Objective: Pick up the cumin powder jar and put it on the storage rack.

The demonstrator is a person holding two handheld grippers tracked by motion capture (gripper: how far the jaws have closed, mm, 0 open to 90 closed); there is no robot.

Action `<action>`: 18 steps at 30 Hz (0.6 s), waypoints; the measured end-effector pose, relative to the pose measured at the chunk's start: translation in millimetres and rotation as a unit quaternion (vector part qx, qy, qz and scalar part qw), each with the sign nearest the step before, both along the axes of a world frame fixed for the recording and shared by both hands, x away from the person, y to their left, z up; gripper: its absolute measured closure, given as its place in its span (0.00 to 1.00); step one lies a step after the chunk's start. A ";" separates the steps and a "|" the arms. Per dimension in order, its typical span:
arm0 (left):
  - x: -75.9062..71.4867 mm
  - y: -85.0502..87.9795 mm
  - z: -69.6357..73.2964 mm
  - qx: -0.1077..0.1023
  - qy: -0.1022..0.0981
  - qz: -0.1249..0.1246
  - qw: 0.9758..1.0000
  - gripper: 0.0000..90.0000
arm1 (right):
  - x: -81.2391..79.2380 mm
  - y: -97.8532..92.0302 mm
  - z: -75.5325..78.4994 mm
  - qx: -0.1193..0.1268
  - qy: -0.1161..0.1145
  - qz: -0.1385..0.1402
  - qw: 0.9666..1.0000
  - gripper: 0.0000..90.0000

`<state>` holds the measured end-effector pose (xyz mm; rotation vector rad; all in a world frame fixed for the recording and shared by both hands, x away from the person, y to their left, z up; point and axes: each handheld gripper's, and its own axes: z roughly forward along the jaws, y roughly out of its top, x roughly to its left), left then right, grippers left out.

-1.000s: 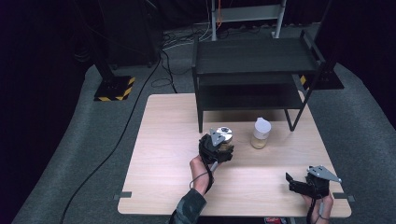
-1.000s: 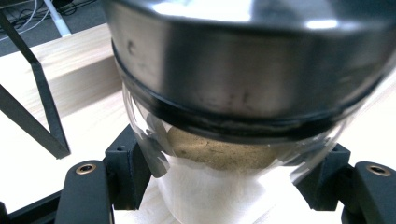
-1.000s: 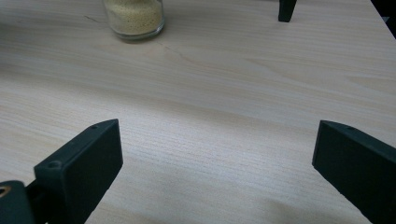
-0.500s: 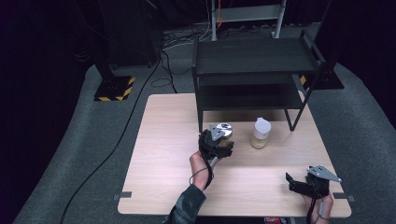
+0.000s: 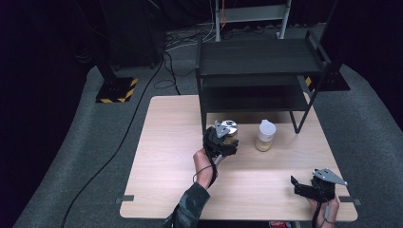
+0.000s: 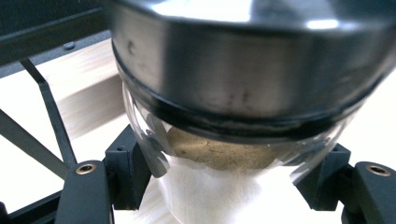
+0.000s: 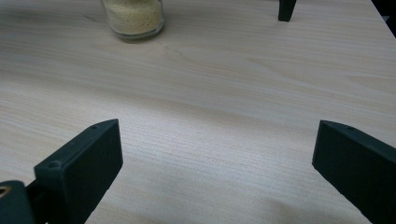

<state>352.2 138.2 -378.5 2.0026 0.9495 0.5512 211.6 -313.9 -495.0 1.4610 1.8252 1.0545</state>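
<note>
A glass jar (image 6: 224, 154) with a dark metal lid (image 6: 243, 60) and brown powder inside sits between the jaws of my left gripper (image 6: 227, 186), which is shut on its glass body. In the high view my left gripper (image 5: 222, 141) holds this jar (image 5: 230, 128) just in front of the black shelf rack (image 5: 259, 61). A second jar (image 5: 265, 136) with a white lid and yellowish grains stands on the table to its right. My right gripper (image 5: 295, 186) rests near the table's front right corner, open, with nothing between its jaws (image 7: 217, 163).
The wooden table (image 5: 166, 156) has free room at left and centre. The rack's lower shelf (image 5: 252, 99) is bare and its legs stand on the table's far half. In the right gripper view, the grain jar (image 7: 134, 16) and a rack leg (image 7: 286, 9) lie ahead.
My left gripper with the jar has edged slightly up the picture toward the rack. The right gripper has stayed in place.
</note>
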 end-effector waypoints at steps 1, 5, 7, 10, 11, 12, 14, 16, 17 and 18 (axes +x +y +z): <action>0.4 -0.3 0.9 0.000 -0.001 0.000 1.000 0.34 | 0.0 0.0 0.0 0.000 0.000 0.000 1.000 0.00; 2.9 -1.4 5.4 0.001 -0.004 -0.001 1.000 0.34 | 0.2 -0.2 0.1 0.001 0.001 0.000 1.000 0.00; 3.7 -2.3 6.9 0.003 -0.006 -0.001 1.000 0.34 | 0.2 -0.2 0.1 0.001 0.001 0.000 1.000 0.00; 5.6 -3.0 9.1 0.004 -0.006 -0.002 1.000 0.34 | 0.2 0.0 0.1 0.000 0.001 0.000 1.000 0.00; 6.0 -3.3 10.1 0.006 -0.006 -0.002 1.000 0.34 | 0.1 0.0 0.1 0.000 0.000 0.000 1.000 0.00; 6.4 -3.5 10.8 0.006 -0.007 -0.002 1.000 0.34 | 0.1 -0.1 0.0 0.000 0.000 0.000 1.000 0.00; 6.9 -3.8 11.9 0.005 -0.008 -0.001 1.000 0.34 | 0.0 -0.2 0.1 0.000 0.000 0.000 1.000 0.00; 7.7 -4.3 13.6 0.006 -0.008 -0.002 1.000 0.34 | 0.1 -0.1 0.1 0.001 0.000 0.000 1.000 0.00; 7.9 -4.7 14.2 0.005 -0.009 -0.001 1.000 0.33 | 0.2 -0.2 0.1 0.001 0.001 0.000 1.000 0.00; 8.7 -4.9 15.2 0.006 -0.010 -0.001 1.000 0.34 | 0.1 -0.2 0.1 0.001 0.000 0.000 1.000 0.00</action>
